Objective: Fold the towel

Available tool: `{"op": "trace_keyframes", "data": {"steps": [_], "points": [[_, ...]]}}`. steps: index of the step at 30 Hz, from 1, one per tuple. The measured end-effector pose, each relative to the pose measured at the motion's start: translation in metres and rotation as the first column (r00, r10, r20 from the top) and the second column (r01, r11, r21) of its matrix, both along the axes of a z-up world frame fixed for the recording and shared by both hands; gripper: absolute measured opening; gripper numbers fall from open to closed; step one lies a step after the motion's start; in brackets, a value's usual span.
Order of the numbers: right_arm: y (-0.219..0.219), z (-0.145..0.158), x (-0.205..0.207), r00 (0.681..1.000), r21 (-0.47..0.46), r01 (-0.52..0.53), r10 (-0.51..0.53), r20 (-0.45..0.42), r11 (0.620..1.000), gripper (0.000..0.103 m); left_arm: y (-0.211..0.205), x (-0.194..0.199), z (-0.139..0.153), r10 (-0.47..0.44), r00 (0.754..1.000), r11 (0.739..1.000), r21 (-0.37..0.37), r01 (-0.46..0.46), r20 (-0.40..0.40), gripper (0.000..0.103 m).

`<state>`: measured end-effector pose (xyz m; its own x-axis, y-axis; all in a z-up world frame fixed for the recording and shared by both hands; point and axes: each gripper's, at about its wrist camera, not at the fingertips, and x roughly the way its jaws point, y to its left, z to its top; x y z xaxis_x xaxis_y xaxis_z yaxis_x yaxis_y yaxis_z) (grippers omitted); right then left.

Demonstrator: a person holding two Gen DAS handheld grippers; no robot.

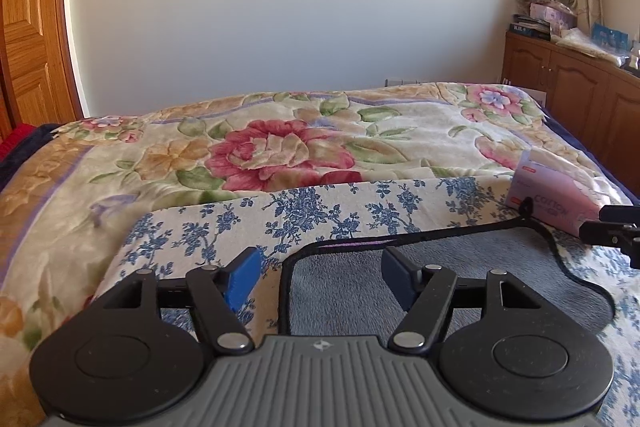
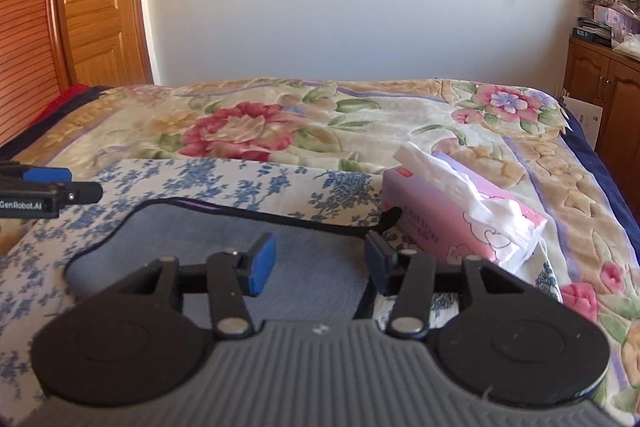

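Two grippers, left gripper (image 1: 318,273) and right gripper (image 2: 320,263), hover with jaws apart above the towel (image 1: 352,291); neither grips anything. A tissue box (image 2: 452,223) lies beside the towel.

"COTTON" printed on side of pink tissue pack (image 2: 460,223), also partly legible from left wrist view. "GenRobot.AI" in white on black body of left tool (image 2: 44,193), seen from right wrist view. Small red label on pack corner: too small to read.
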<state>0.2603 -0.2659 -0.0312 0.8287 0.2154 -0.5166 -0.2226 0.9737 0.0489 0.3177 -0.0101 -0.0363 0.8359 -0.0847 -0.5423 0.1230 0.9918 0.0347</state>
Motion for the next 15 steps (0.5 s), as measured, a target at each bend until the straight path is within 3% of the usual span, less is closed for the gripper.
{"op": "trace_keyframes", "data": {"steps": [5,8,15], "points": [[0.003,0.013,-0.019,1.0,0.01,0.001,-0.001,0.009,1.0,0.056,0.0,-0.023,0.015,-0.008,1.0,1.0,-0.011,0.008,0.006,0.079],[0.004,0.019,-0.032,1.0,0.006,-0.001,0.001,0.019,1.0,0.066,0.0,-0.036,0.024,-0.012,1.0,1.0,-0.007,0.012,0.015,0.082],[0.005,0.031,-0.058,1.0,0.014,-0.004,0.004,0.025,1.0,0.066,0.002,-0.065,0.046,-0.011,0.999,1.0,-0.005,0.011,0.04,0.085]]}}
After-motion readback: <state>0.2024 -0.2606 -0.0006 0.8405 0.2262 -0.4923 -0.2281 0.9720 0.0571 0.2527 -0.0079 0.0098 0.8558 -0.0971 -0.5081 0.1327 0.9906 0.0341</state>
